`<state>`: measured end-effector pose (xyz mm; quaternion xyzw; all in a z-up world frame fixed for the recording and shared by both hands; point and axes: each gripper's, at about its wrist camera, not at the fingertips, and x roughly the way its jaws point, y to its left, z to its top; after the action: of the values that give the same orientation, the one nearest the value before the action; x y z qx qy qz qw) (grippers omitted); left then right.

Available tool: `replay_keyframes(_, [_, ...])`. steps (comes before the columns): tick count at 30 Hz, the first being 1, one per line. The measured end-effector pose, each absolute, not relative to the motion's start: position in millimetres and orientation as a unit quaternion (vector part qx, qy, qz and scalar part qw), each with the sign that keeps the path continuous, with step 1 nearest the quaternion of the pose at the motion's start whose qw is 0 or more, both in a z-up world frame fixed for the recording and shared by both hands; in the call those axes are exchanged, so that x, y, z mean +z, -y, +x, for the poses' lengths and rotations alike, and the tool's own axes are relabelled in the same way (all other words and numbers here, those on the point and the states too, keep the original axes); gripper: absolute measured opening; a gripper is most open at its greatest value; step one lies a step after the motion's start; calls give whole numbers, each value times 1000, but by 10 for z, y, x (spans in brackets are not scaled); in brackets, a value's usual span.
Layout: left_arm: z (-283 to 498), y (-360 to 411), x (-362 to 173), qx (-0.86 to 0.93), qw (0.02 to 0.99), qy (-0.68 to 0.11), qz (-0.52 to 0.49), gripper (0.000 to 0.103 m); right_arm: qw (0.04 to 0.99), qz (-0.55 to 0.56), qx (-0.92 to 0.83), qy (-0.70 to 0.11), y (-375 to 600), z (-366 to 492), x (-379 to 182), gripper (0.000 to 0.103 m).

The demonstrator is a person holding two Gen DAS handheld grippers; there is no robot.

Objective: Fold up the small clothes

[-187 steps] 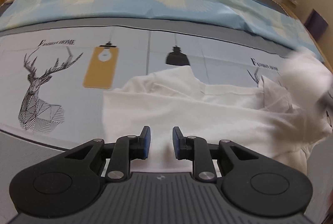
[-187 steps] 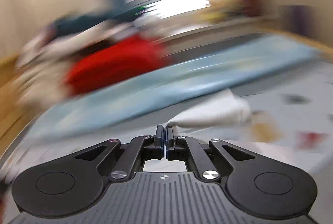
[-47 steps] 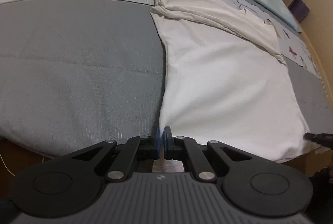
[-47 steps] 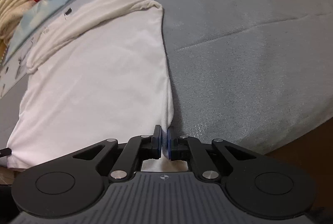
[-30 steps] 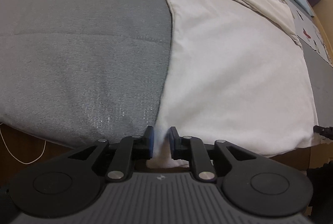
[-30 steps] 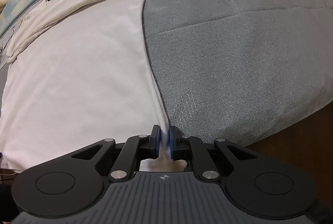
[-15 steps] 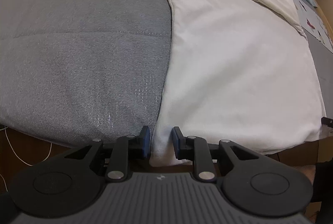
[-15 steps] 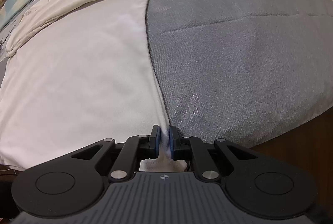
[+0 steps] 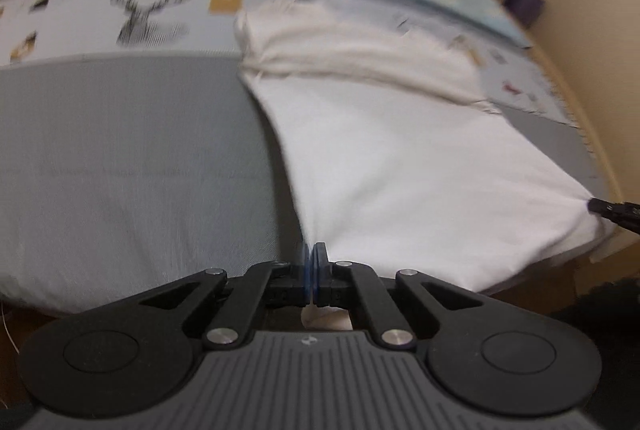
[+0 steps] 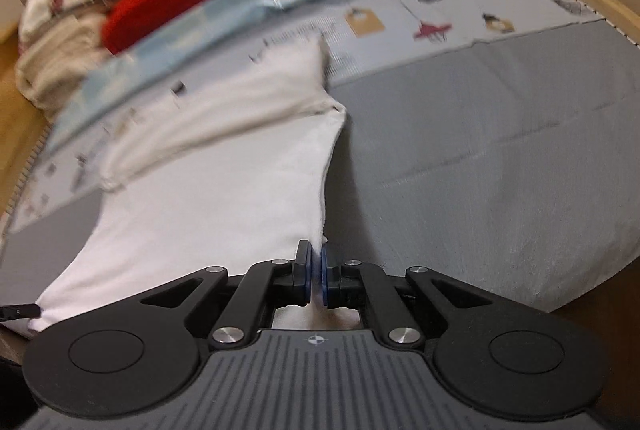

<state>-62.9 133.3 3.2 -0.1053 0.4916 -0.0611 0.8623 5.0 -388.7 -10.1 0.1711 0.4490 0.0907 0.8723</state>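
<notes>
Grey bed cover [image 9: 132, 166] with a printed strip of deer and lamps behind it, and a pile of clothes [image 10: 132, 2] far back, red and cream. White shirt [image 9: 400, 166] spread flat on the bed, top part already folded down into a thick band [image 9: 360, 58] near the prints. Left gripper [image 9: 311, 270] at the near left corner of the hem, jaws shut tight on the white cloth. Right gripper [image 10: 316, 270] at the other near corner, jaws closed on the cloth too, a little bit of white poking out between them. Same right gripper seen as a dark tip [image 9: 612, 208] at the far edge of the left view, pinching the hem. Both corners pulled up off the bed, so the hem hangs stretched between them. Sleeves and collar end look done. Big fold of the body not yet made. Probably next: bring the hem up and over to the folded band, lay it down, smooth it. Maybe one more fold after that to make it small.
</notes>
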Motion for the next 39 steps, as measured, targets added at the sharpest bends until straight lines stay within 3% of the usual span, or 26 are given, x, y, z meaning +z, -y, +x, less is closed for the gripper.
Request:
replay_keyframes(6, [-1137,-1527,580,-96,880,-455,-101,0,879,187,136,-418,4161,-416,370,3])
replay_keyframes(13, [-1419,-1692,732,-116,875,-449,-137,0,857,226,160,-435,4423,-778,525,3])
replay_keyframes(19, [-422,-1811,482,-91,878,-445,-149,0,855,228,162,-438,4280,-141,458,3])
replay_keyframes(25, [824,-2157,-1,6,876,-440,-199,3,875,225,85,-421,4060,1233,147,5])
replay_keyframes(27, [846,-2212,-222,17,870,-440,-224,8,884,212,53,-414,4035,1418,10,5])
replay_keyframes(29, [903,-2172,-408,31,835,-505,-217,10,885,217,47,-409,4039,1424,-199,5])
replay_keyframes(31, [929,-2056,-400,15,848,-503,-169,19,858,201,44,-471,4004,1451,-447,8])
replay_keyframes(33, [982,-1969,-412,-1,858,-495,-137,44,871,184,51,-452,3958,1471,-437,8])
replay_keyframes(36, [1073,-1936,-544,-3,856,-498,-136,44,880,148,63,-448,3847,1557,-491,21])
replay_keyframes(39, [1132,-1923,-687,11,849,-507,-149,44,867,147,63,-472,3770,1653,-706,22])
